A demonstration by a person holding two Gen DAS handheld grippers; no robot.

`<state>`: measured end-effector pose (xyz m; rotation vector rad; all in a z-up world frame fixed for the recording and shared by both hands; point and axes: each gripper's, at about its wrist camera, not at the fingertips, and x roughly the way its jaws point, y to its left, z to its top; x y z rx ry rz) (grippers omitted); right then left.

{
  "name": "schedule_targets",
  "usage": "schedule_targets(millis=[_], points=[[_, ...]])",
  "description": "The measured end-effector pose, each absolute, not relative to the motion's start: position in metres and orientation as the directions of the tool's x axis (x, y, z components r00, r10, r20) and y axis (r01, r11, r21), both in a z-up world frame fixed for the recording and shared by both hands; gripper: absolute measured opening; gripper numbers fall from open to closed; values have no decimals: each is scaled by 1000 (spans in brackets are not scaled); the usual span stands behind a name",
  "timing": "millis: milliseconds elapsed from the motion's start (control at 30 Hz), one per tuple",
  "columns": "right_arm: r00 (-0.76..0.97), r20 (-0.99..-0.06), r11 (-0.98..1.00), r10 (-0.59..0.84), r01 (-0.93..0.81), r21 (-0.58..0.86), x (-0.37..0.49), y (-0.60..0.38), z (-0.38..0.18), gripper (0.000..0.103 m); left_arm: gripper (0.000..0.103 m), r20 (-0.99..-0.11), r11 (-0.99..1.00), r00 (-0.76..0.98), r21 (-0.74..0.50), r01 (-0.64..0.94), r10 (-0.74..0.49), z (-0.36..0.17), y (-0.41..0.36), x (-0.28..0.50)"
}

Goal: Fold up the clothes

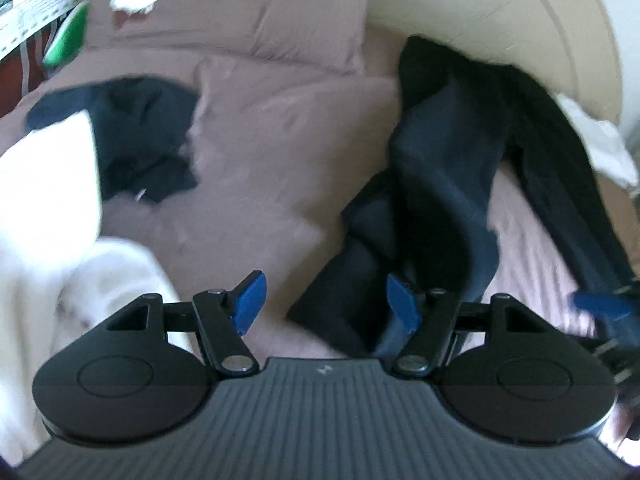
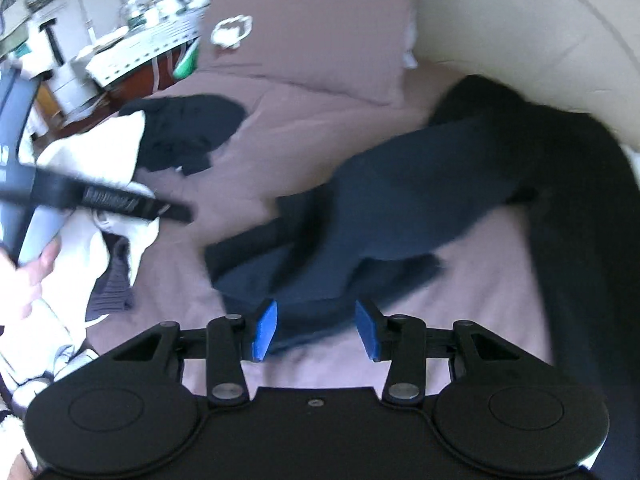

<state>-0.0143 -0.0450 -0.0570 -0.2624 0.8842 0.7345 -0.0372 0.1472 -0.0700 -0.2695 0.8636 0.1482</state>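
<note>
A long dark navy garment (image 1: 440, 200) lies twisted on the mauve bed sheet (image 1: 280, 152), running from the headboard toward me. My left gripper (image 1: 326, 304) is open above the sheet, and the garment's near end lies under its right finger. My right gripper (image 2: 318, 330) is open too, with the edge of the navy garment (image 2: 400, 208) lying between and below its blue fingers. Neither grips the cloth. A hand (image 2: 32, 276) holds the left gripper's body (image 2: 80, 194) at the left of the right wrist view. Both views are blurred.
A second dark garment (image 2: 188, 132) and white clothes (image 2: 100, 160) are piled at the left of the bed. A mauve pillow (image 2: 320, 28) leans on the cream headboard (image 2: 520, 40). A cluttered side table (image 2: 140, 44) stands beyond the bed's left edge.
</note>
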Motion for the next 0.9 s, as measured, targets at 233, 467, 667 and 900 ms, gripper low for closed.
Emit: schedule_targets(millis=[233,467,667,900], points=[[404,-822,833,402,-535,144,33,-23,-124,56,66,-682,981,731,-155,-118,-20,-105,146,-52],[455,-715,799,532,-549,245,38,-8,-137,13,66,-651,985,756,-163,-55,-66,-112,151,-55],[582,-507,772,636,-468,430,40,-66,-72,11,67,-624,986,775,-165,-1,-103,-116,154,-55],[601,-765,970,230,-207,129,78,-127,-122,11,76,-614,998,787,-49,41,-63,-122,121,-49]])
